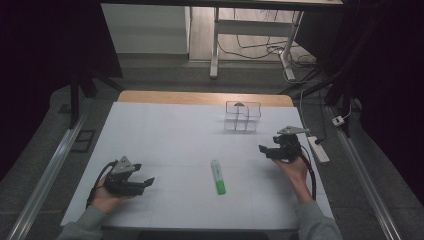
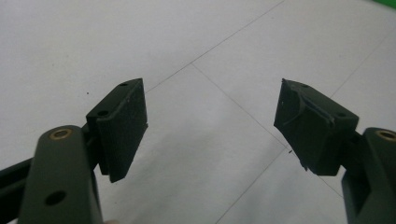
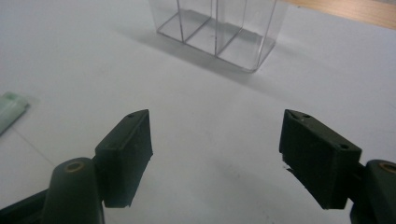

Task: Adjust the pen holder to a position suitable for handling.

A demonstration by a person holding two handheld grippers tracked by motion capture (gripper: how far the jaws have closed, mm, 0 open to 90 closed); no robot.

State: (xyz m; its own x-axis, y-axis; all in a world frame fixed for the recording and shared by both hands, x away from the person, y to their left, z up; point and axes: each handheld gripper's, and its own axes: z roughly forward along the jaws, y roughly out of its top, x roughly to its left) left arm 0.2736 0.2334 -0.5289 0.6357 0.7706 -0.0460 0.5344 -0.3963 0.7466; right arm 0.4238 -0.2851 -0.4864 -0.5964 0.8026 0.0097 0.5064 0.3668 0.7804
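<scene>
Green marker (image 1: 218, 177) lies on white table (image 1: 165, 130); left tool (image 1: 143, 183) and right tool (image 1: 266, 150) spread wide, holding nothing.

- I see a white-topped counter (image 1: 165, 135) with a wooden far edge.
- Grey floor (image 1: 165, 75) surrounds it, dim at both sides.
- Beyond stand white desk legs (image 1: 215, 45) and tangled cables (image 1: 260, 47).

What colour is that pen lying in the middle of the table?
The pen is green with a paler cap end, best seen in the high view.
</scene>
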